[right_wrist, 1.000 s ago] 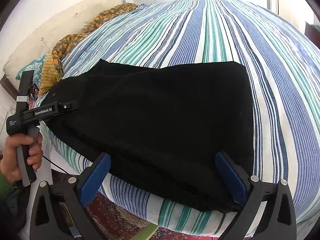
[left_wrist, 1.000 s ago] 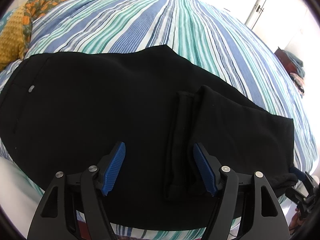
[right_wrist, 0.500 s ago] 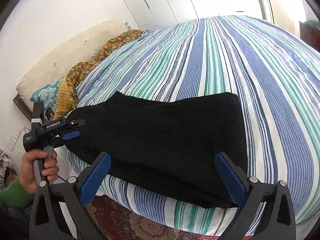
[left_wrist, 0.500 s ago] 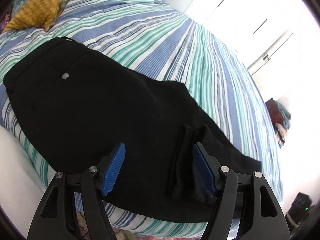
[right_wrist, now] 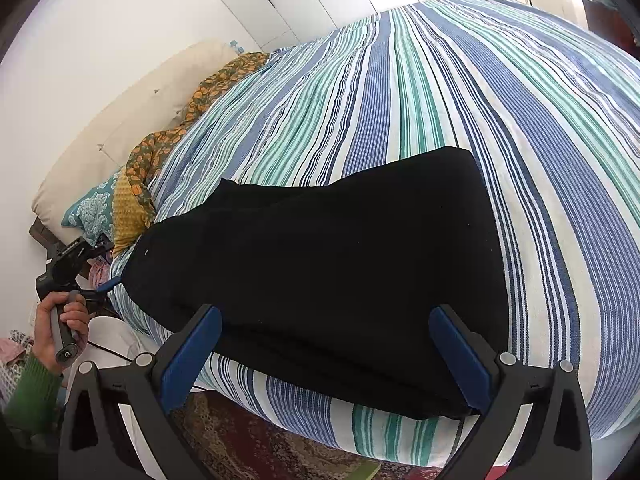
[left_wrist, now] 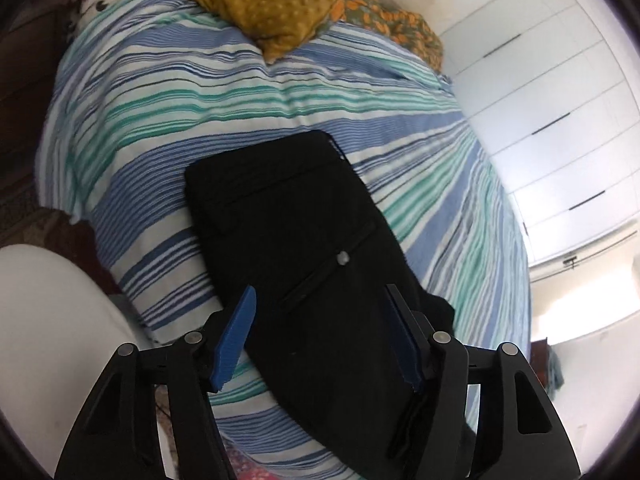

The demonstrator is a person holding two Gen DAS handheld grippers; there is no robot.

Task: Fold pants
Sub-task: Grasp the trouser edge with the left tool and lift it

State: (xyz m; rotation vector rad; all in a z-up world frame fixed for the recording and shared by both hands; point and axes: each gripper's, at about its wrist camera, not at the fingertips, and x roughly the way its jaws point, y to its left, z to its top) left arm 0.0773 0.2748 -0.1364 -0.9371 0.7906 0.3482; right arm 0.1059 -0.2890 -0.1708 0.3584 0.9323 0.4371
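Black pants (right_wrist: 328, 280) folded along bed (right_wrist: 440, 100) near edge; left gripper (left_wrist: 320, 336) closing above them gripping nothing, right gripper (right_wrist: 332, 356) open, risking dragging layers off the edge.

one pants (right_wrist: 340, 280), two claws (left_wrist: 320, 336), one bed (right_wrist: 520, 120)

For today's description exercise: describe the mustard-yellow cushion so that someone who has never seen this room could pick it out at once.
Start at the bed with the blue, green and white striped cover. Look past the black pants towards the head end. There the mustard-yellow cushion lies on the stripes: plain yellow with a bumpy, dotted surface, unlike the orange-flowered cloth beside it.
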